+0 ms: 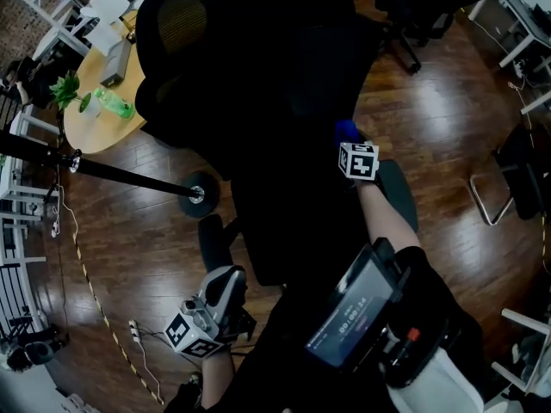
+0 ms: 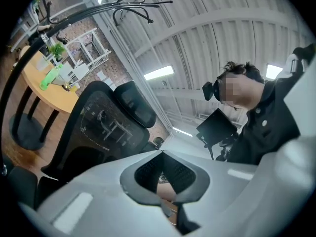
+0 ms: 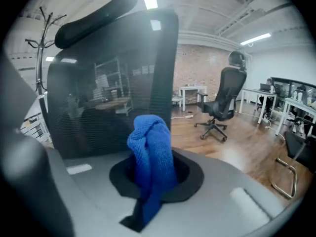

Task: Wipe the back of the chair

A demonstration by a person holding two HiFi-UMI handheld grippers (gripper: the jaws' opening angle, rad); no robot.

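1. Close ahead of my right gripper (image 3: 151, 191) stands the black office chair's mesh back (image 3: 108, 98), upright, with the headrest (image 3: 94, 19) above it
2. Those jaws are clamped on a bunched blue cloth (image 3: 150, 152), whose top lobe pokes out towards the mesh; I cannot tell whether it touches
3. My left gripper (image 2: 160, 154) hangs low beside the chair, jaws closed together with nothing between them
4. I judge the cloth soft and light, and the pinch through its middle should do; the mesh will likely give under pressure and the chair may swivel, so the stiff frame edge is where I'd steady it
5. Underfoot is glossy dark wood floor (image 1: 448, 101); a round table (image 1: 95, 127) carrying a green bottle (image 1: 116, 104) sits well apart, and another office chair (image 3: 222, 102) stands farther off
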